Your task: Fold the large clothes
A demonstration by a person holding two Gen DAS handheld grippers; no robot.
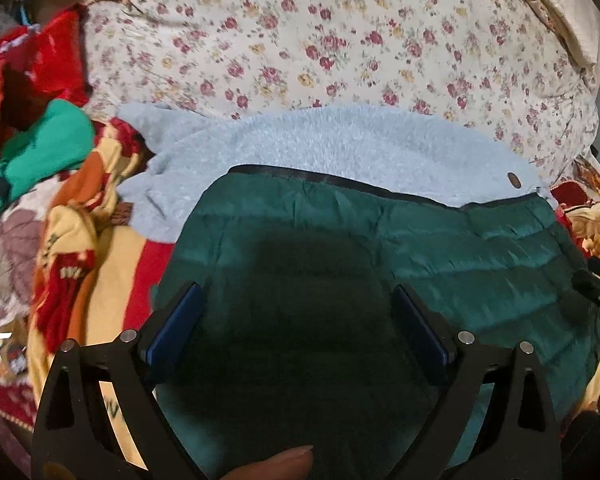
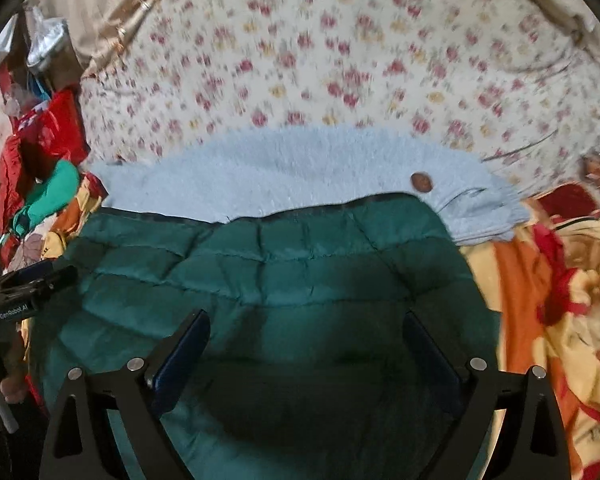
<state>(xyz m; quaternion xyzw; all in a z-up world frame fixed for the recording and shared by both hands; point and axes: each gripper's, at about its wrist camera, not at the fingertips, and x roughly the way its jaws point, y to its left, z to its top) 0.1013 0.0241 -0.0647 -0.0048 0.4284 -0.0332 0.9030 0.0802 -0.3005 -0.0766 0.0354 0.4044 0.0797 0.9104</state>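
Floral bedsheet [image 1: 340, 40] fills the upper frame; a red-and-yellow blanket [image 1: 112, 248] covers the bed lower down. Dark green quilted jacket [image 1: 420, 240] lies folded at frame centre, overlapping a pale blue fleece garment [image 1: 300, 140] above it. Left gripper [image 1: 296, 300]: fingers apart above the jacket, nothing between them. Right gripper [image 2: 306, 328]: fingers likewise apart, empty. Red and green clothes [image 1: 40, 152] heaped at left.
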